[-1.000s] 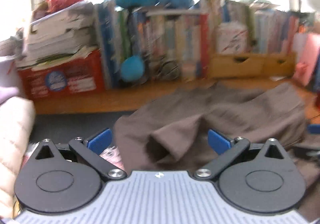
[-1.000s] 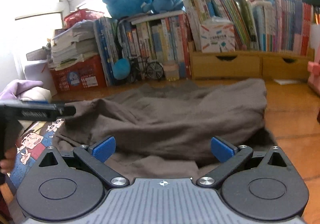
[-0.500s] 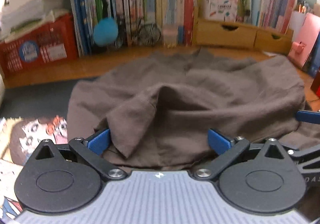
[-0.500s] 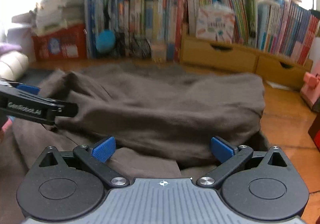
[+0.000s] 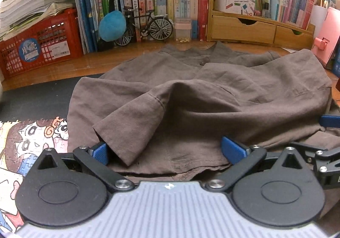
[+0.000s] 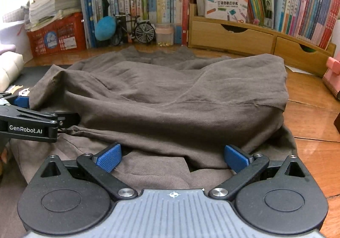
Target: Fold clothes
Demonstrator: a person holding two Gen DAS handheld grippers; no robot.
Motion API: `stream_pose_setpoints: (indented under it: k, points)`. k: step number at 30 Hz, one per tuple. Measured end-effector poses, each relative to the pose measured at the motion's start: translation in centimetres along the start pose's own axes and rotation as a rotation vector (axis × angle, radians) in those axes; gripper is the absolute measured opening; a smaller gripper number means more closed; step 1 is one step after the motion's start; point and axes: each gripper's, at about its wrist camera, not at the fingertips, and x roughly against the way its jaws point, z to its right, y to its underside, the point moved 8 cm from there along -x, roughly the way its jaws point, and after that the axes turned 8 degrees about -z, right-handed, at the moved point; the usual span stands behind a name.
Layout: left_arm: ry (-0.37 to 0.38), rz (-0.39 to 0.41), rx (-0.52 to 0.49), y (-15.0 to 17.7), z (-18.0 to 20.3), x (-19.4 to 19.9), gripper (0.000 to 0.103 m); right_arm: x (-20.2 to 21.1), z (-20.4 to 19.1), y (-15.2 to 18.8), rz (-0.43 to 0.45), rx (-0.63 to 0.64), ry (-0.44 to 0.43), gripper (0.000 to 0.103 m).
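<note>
Left wrist view is showing you the wooden table (image 5: 63, 63) stretching ahead of your fingers, with a wall of books (image 5: 161, 0) standing at its far edge. Spreading over the table is the brown garment (image 5: 233, 93), which is lying rumpled just beyond both pairs of fingers and reaching back toward the books. Its folded sleeve (image 5: 131, 123) is draping down right against your left blue finger pad. Your left gripper (image 5: 167, 150) is sitting low at the garment's near hem with its fingers spread wide and gripping nothing; cloth is lying between them. To the left of those fingers, a cartoon puzzle mat (image 5: 27, 144) is peeking out from under the cloth. Right wrist view is showing your right gripper (image 6: 173, 158) likewise spread wide, empty, with the hem bunching between its fingers. Far beyond the fingers, a red crate (image 5: 40, 48), a toy bicycle (image 5: 146, 25) and a blue plush ball (image 5: 111, 25) are resting before the books.
</note>
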Motion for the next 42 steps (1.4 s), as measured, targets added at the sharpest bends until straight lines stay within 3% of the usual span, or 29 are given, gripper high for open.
stream_pose_setpoints:
  k: [11, 15, 18, 23, 26, 28, 32, 35, 42]
  points:
    - [0.072, -0.005, -0.087, -1.4, -0.6, -1.2, 0.103, 0.6, 0.4, -0.3, 0.005, -0.033, 0.0, 0.103]
    - [0.022, -0.013, -0.112, -1.8, -1.2, -0.6, 0.103, 0.8, 0.5, -0.5, 0.008, -0.052, -0.001, 0.103]
    - [-0.05, 0.06, -0.131, -3.5, -2.4, 1.4, 0.103, 1.0, 0.6, -0.7, 0.011, -0.066, -0.001, 0.103]
    - [-0.015, 0.15, -0.166, -8.6, -4.6, 3.7, 0.103, 1.9, 1.1, -1.4, 0.041, -0.076, -0.004, 0.101]
    - [0.064, 0.072, -0.15, -11.5, -6.6, 1.9, 0.103, 4.6, 3.3, -3.9, 0.183, -0.015, -0.007, 0.103]
    - [0.083, -0.008, -0.138, -12.8, -7.9, -0.4, 0.103, 4.5, 6.2, -5.0, 0.23, 0.007, 0.015, 0.103]
    - [0.062, -0.074, -0.169, -14.2, -9.1, -4.1, 0.103, 0.8, 11.8, -6.4, 0.154, -0.001, -0.024, 0.103]
    - [0.107, -0.11, -0.239, -13.9, -8.0, -6.5, 0.103, -1.8, 14.2, -7.9, 0.078, -0.017, -0.052, 0.103]
    - [0.082, -0.111, -0.363, -15.3, -5.1, -10.4, 0.103, -7.0, 13.6, -12.5, 0.051, -0.006, -0.143, 0.103]
